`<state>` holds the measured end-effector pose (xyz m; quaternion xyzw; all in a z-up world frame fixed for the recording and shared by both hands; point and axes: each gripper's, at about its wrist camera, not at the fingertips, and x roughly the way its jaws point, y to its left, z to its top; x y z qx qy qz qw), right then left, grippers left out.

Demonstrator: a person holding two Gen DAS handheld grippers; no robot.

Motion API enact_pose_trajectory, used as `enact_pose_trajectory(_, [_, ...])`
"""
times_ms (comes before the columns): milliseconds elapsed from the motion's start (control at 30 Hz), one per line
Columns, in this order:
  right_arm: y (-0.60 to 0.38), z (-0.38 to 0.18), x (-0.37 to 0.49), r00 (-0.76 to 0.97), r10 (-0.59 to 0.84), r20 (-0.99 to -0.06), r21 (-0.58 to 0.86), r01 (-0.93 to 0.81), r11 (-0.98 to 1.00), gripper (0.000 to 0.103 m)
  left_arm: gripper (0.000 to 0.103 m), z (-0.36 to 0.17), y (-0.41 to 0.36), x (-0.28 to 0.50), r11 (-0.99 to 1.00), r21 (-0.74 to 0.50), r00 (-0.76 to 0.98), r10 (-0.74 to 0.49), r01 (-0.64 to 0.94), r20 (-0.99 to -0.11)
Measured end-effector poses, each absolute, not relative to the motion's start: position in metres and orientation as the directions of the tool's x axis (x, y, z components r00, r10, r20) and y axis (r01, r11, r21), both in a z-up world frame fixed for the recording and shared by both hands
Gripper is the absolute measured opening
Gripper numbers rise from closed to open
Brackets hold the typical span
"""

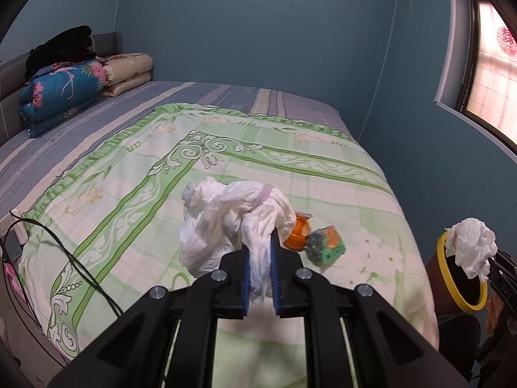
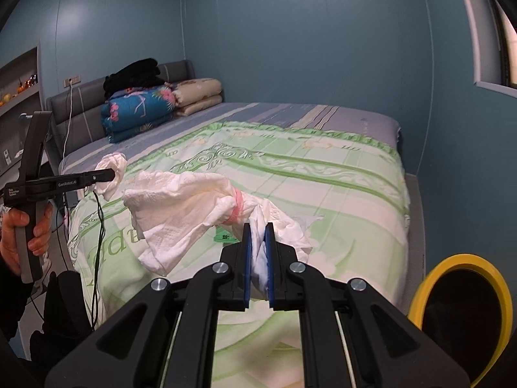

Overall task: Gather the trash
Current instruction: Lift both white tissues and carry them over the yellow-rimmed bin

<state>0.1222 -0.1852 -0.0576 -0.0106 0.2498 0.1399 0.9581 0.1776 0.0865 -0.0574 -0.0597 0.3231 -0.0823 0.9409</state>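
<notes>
My left gripper [image 1: 261, 242] is shut on a crumpled white wad with a pink band [image 1: 226, 220], held above the green floral quilt [image 1: 290, 161]. Just behind the wad, an orange peel [image 1: 299, 229] and a crushed green carton [image 1: 326, 245] lie on the quilt. My right gripper [image 2: 258, 229] is shut on another crumpled white wad with a pink band [image 2: 181, 207]. A yellow-rimmed bin [image 2: 458, 258] stands by the bed's right side. In the left wrist view the right gripper [image 1: 491, 265] holds its white wad [image 1: 471, 249] over the bin's rim [image 1: 465, 305].
Folded quilts [image 1: 64, 93] and black clothing [image 1: 61, 48] are stacked at the headboard. Black cables [image 1: 80, 265] trail over the bed's left edge. A hand [image 2: 19, 232] grips the left gripper's handle. A window [image 1: 491, 74] is set in the blue wall at right.
</notes>
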Motion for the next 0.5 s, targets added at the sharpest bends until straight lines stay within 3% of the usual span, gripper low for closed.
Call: enact_pose_trajectory(500, [-0.242, -0.037, 0.097, 0.892, 0.156, -0.424, 0.052, -0.148, 0.988, 0.007, 0.009, -0.035, -0.002, 0.175, 0.948, -0.148, 0.756, -0.314, 0.281, -0.574])
